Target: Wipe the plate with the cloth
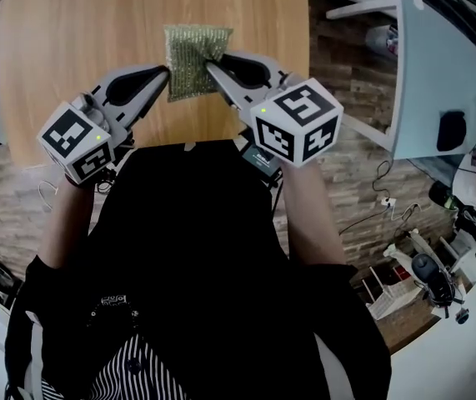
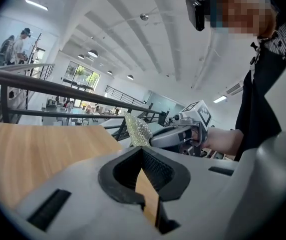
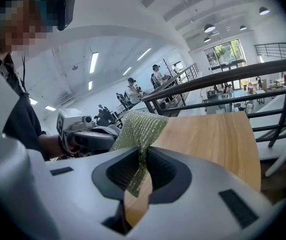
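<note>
Pinches the glittery green-gold mesh cloth (image 1: 194,52) with the right hand-held gripper (image 1: 213,67), jaws pressed together on a fold of it; shows that fold, in the right gripper view, running down between the black ribbed pads (image 3: 122,171) while the rest of the cloth fans up past the tips; holds the left hand-held gripper (image 1: 166,73) just to the left of the right one, angled toward it, tips right at the cloth's left edge in the head view; presses the left jaws together at the tips too, with nothing caught between them and only a sliver of pale wooden table (image 1: 71,48) visible through the gap lower down; places the cloth, in the left gripper view, just beyond those closed tips, standing off the nose of the right gripper; holds both grippers over the table, cloth ahead of and between them; cannot tell whether the cloth's far edge touches the wood; carries a marker cube (image 1: 298,123) at the rear of each gripper; wears dark clothing (image 1: 196,248) behind both.
</note>
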`<state>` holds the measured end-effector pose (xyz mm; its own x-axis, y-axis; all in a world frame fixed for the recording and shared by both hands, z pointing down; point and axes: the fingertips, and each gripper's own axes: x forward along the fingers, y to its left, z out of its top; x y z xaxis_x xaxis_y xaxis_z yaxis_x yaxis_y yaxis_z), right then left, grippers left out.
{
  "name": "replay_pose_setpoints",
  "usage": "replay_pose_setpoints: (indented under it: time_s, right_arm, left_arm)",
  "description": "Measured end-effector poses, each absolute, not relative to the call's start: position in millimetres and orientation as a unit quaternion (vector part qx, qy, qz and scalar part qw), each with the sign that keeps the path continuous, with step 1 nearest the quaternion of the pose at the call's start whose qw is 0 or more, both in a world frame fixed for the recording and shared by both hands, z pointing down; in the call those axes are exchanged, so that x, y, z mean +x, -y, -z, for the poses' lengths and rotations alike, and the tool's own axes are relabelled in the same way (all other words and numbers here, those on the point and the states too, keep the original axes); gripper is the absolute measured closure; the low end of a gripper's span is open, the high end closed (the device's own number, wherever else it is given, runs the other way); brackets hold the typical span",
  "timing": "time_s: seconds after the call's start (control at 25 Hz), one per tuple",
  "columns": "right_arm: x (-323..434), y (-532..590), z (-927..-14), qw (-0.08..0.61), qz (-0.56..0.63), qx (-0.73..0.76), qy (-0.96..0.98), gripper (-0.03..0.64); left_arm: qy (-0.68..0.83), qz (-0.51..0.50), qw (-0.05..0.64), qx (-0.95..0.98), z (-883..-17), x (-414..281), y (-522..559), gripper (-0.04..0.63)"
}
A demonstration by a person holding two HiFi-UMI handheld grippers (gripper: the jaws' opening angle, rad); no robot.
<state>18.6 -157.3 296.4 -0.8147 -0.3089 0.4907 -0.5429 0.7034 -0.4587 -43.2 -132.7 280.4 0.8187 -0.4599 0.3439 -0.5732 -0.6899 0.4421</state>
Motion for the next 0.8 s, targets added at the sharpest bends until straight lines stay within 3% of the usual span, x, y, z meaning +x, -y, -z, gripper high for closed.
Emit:
replay_pose_setpoints:
  time_s: [0.8]
  right_arm:
    - [12,178,-403,0.259,-0.356,0.255,0.861,0.574]
  left_arm:
    - [0.218,-0.179,0.335,0.899,-392,-50,160,0.601]
